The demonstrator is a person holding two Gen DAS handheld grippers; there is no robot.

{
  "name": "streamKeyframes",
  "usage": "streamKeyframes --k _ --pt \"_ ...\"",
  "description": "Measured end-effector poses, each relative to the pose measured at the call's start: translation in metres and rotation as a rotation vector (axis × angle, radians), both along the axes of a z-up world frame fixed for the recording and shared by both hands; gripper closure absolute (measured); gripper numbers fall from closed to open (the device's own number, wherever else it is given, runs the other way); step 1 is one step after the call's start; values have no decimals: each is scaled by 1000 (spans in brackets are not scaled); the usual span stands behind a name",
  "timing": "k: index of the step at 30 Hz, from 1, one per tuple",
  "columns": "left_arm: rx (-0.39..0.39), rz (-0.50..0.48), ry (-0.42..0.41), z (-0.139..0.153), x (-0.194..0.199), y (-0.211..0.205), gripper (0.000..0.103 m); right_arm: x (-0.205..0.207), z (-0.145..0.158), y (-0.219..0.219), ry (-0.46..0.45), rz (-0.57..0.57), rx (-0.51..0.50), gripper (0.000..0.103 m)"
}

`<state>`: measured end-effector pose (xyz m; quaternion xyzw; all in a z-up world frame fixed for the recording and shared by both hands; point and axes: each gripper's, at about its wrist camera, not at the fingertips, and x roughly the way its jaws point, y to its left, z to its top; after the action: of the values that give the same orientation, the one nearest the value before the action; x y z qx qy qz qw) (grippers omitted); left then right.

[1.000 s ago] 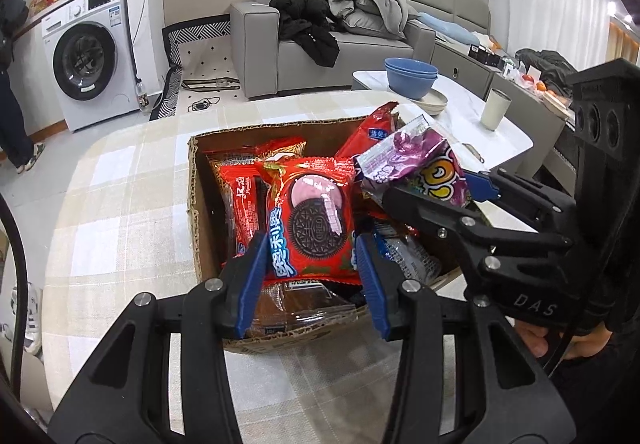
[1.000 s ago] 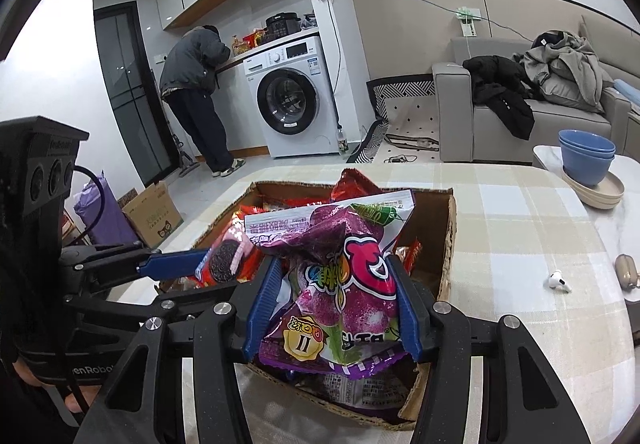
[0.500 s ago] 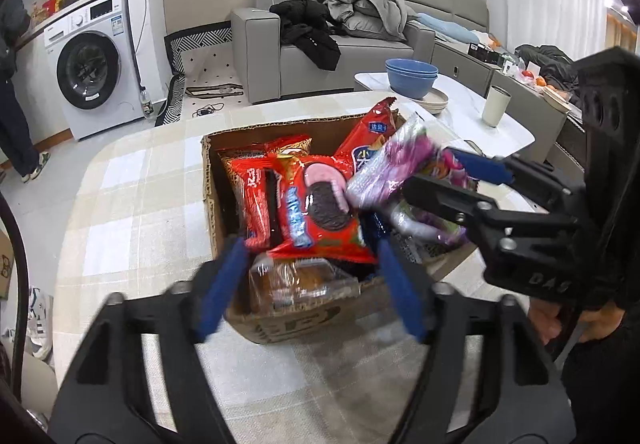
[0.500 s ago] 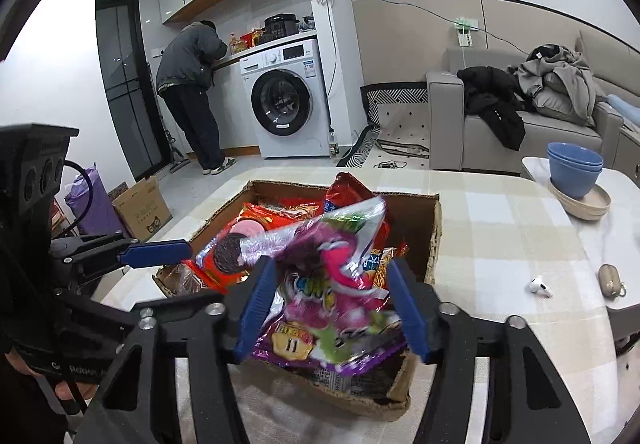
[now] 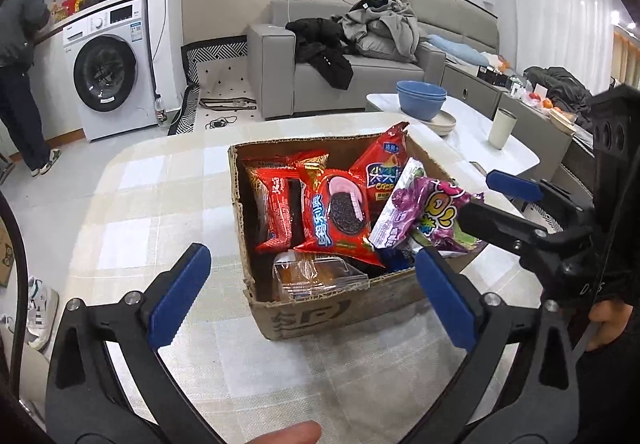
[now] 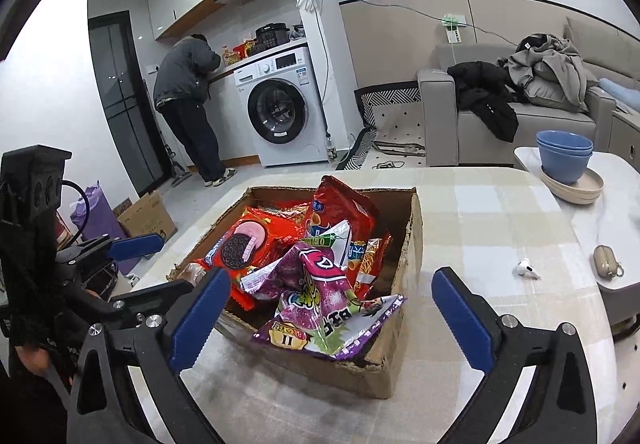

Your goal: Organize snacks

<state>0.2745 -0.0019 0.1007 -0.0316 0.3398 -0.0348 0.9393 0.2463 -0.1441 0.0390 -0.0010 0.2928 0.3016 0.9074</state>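
A cardboard box (image 5: 340, 314) (image 6: 412, 228) full of snack packs stands on the checked tablecloth. A red Oreo pack (image 5: 338, 216) (image 6: 240, 244) leans upright in it among other red packs. A purple candy bag (image 5: 428, 210) (image 6: 320, 308) lies on top and hangs over the box's rim. My left gripper (image 5: 308, 292) is open and empty just in front of the box. My right gripper (image 6: 328, 318) is open and empty, its fingers either side of the purple bag's near end; it also shows in the left wrist view (image 5: 492, 200).
A white earbud (image 6: 528, 268) and a tan earbud case (image 6: 608, 262) lie on the table right of the box. Blue bowls (image 6: 564, 152) on a plate and a cup (image 5: 502, 128) stand on the adjoining white table. A person (image 6: 188, 100) stands at the far counter.
Both grippers have opened and drawn back from the box. The Oreo pack was let go and rests in the box. The purple bag was let go and lies on the box's near rim.
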Motion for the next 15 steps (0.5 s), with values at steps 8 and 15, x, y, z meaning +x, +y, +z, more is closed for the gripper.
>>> streamKeyframes --k 8,15 --pt "-23 34 -43 6 -24 11 1 -20 2 -14 -40 13 22 1" --pt "-13 59 -46 2 -45 17 1 -36 2 -24 -72 18 48 1"
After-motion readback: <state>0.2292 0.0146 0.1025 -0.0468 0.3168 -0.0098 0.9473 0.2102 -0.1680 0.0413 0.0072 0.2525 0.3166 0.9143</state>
